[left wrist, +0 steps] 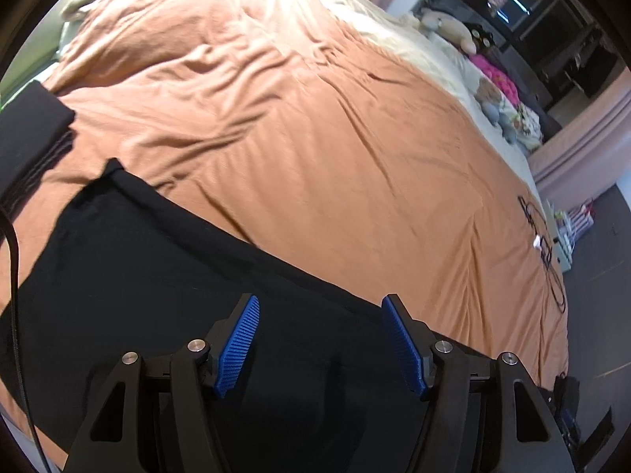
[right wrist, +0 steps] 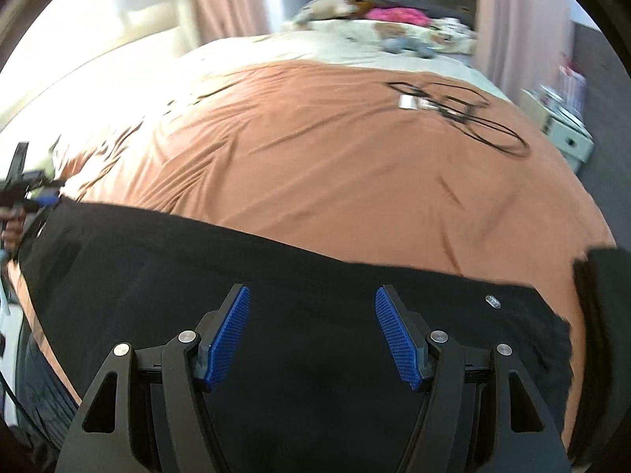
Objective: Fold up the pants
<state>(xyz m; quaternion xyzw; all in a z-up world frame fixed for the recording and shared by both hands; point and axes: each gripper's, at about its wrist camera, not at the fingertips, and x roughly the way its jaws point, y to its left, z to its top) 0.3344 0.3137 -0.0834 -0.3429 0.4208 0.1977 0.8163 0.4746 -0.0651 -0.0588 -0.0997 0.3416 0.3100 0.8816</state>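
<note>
Black pants (right wrist: 315, 295) lie lengthwise along the bed's (right wrist: 315, 157) near edge; left gripper (left wrist: 320, 345) and right gripper (right wrist: 312, 335) hover directly above (both part-open, holding nothing), one toward each end.

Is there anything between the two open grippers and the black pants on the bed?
Nothing visible. The left gripper and the right gripper are directly over the black pants, with no object between them.
</note>
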